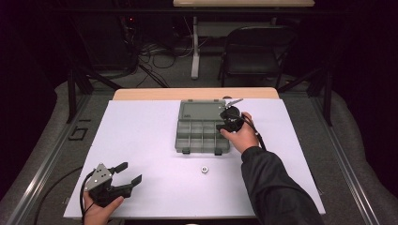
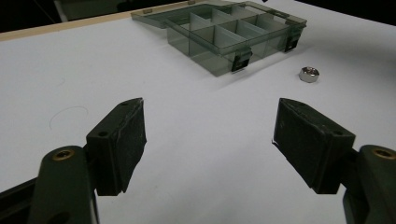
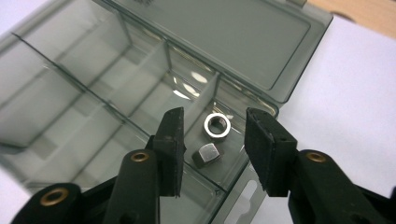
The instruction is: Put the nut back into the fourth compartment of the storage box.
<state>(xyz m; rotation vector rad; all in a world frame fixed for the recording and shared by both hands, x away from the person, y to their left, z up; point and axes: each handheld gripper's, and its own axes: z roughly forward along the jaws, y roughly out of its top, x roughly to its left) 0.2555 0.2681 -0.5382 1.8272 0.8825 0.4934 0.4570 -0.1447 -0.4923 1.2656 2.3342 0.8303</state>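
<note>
right tongs [image 3: 212,140] – released over two nuts [image 3: 217,126] in organizer [image 3: 70,93] | left tongs [image 2: 210,140] – released

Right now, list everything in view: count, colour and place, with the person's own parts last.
organiser box: one, smoky clear plastic, lid open and laid back, middle of the table.
nuts in the box: two, silver, together in one compartment at the box's edge, below the right gripper.
loose nut: one, silver, on the white sheet in front of the box.
white sheet: one, covering most of the table.
table: one, light wood edge at the far side.
folding chair: one, black, on the floor beyond the table.
left gripper: one, black, jaws open, near left corner of the sheet.
right gripper: one, black, jaws open over the two nuts.
sleeve: one, dark, right forearm.
</note>
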